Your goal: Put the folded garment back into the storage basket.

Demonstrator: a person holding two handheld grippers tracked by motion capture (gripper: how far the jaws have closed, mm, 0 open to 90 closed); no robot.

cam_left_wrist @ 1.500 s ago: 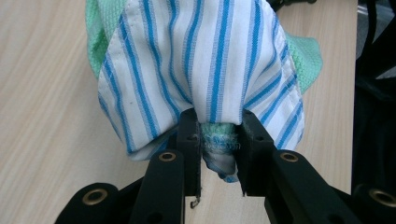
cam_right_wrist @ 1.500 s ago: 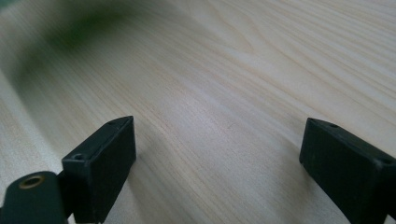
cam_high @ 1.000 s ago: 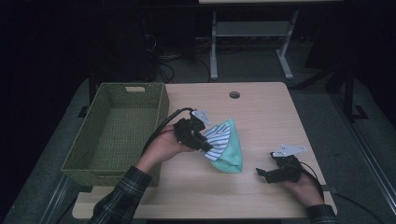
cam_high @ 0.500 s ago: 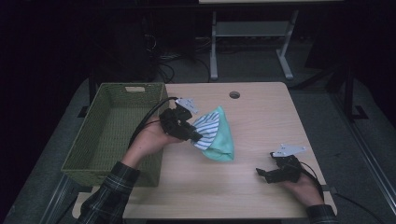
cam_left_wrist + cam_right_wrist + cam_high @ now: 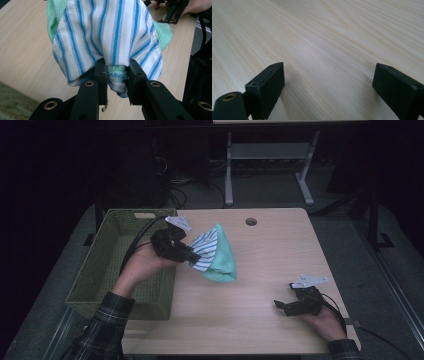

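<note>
2 grippers were in your hands over the table [image 5: 260, 320]. Your left gripper [image 5: 192, 257] had its jaws pinched on a bunched fold of the cloth [image 5: 216, 255], a striped white-and-blue piece with a green layer behind it. In the left gripper view the fold sat squeezed between the 2 pads [image 5: 101, 72], and the rest of the cloth [image 5: 107, 32] spread beyond them. You held the cloth lifted at the left-centre of the table, just right of the basket [image 5: 100, 285], with its lower green edge hanging toward the wood. The basket stood at the table's left edge, and your left hand [image 5: 142, 267] was above its right wall. Your right gripper [image 5: 281, 306] rested low at the near right corner, well apart from the cloth. Its jaws stood wide apart with bare wood [image 5: 332, 50] between them, gripping nothing.
</note>
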